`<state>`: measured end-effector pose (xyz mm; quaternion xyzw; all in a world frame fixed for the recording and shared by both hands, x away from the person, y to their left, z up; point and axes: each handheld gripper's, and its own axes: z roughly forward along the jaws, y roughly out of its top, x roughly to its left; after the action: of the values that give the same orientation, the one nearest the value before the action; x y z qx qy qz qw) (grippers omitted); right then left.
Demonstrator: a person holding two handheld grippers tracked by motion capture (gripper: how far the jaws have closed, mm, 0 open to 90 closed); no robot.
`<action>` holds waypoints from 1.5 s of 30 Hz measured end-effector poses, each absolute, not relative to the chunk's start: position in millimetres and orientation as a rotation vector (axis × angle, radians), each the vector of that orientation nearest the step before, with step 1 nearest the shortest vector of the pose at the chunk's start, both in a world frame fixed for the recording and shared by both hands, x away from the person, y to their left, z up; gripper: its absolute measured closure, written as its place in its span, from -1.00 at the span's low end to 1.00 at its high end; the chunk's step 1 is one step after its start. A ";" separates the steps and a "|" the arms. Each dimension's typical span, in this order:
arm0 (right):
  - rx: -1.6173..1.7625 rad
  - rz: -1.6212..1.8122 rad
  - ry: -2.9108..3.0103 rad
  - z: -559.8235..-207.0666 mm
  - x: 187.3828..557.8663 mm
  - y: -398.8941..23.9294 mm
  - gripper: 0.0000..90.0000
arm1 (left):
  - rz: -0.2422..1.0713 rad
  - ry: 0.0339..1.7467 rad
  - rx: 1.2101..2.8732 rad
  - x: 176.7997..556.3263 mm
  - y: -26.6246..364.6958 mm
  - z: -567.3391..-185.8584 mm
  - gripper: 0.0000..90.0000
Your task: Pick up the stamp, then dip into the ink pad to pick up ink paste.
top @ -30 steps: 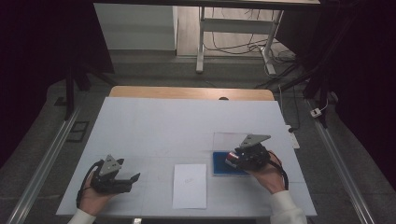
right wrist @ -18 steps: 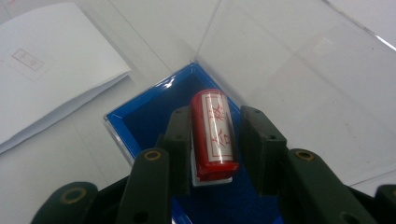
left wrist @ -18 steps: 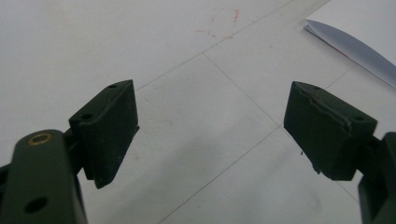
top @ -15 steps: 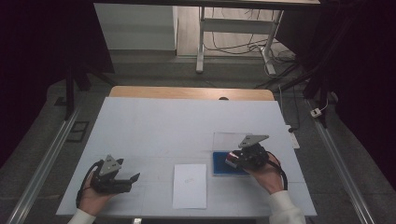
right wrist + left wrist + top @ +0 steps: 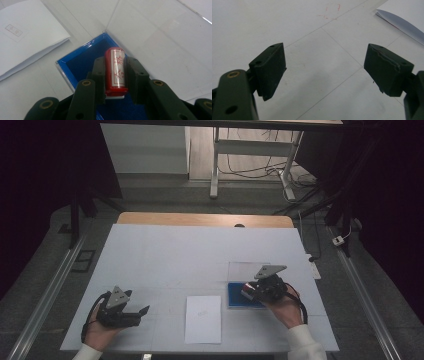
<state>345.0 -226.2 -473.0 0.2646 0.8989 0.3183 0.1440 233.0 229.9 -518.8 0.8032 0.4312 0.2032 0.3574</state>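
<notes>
The step in hand was the pick-up of the red cylindrical seal stamp with a white label of red characters (image 5: 115,71). The right claw (image 5: 115,72) had just been closing, and its two black jaws were clamped on the stamp's sides, the stamp lying between them over the shallow blue-lined box with a clear plastic rim (image 5: 75,66). In the high view that claw (image 5: 254,291) sat at the blue box (image 5: 236,296) on the right part of the white counter (image 5: 200,255).

The box looked to hold nothing else: its dark blue lining showed bare around the stamp. Its clear flat lid (image 5: 160,40) stood open beyond it, lying on the counter.

The left claw (image 5: 324,72) stood open and empty, low over bare counter, well apart from the box.

Judging from the layout, the next move would call for lifting the stamp straight out of the box, carrying it to the white folded sheet of paper (image 5: 203,318) near the front middle, and turning the stamp's face down for a firm, square press.
</notes>
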 end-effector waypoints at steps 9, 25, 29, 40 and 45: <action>0.742 0.901 2.577 -472.6 342.0 -224.1 0.57 | 0.523 1.115 2.071 232.8 230.2 -518.9 -0.59; 0.770 1.035 2.526 -456.7 338.1 -236.4 0.56 | 0.524 1.117 2.070 233.8 231.0 -519.0 -0.59; 0.765 1.048 2.508 -449.3 336.1 -238.6 0.56 | 0.524 1.115 2.070 233.3 230.8 -518.9 -0.59; 0.765 1.043 2.495 -437.9 333.1 -238.6 0.56 | 0.530 1.115 2.066 232.4 231.7 -518.0 -0.59; 0.767 0.976 2.527 -443.9 336.2 -235.9 0.56 | 0.529 1.113 2.069 232.3 231.7 -518.6 -0.59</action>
<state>336.2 -235.9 -443.9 0.2688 0.8857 0.3419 0.1622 232.3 231.7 -518.6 0.8021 0.4314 0.2051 0.3583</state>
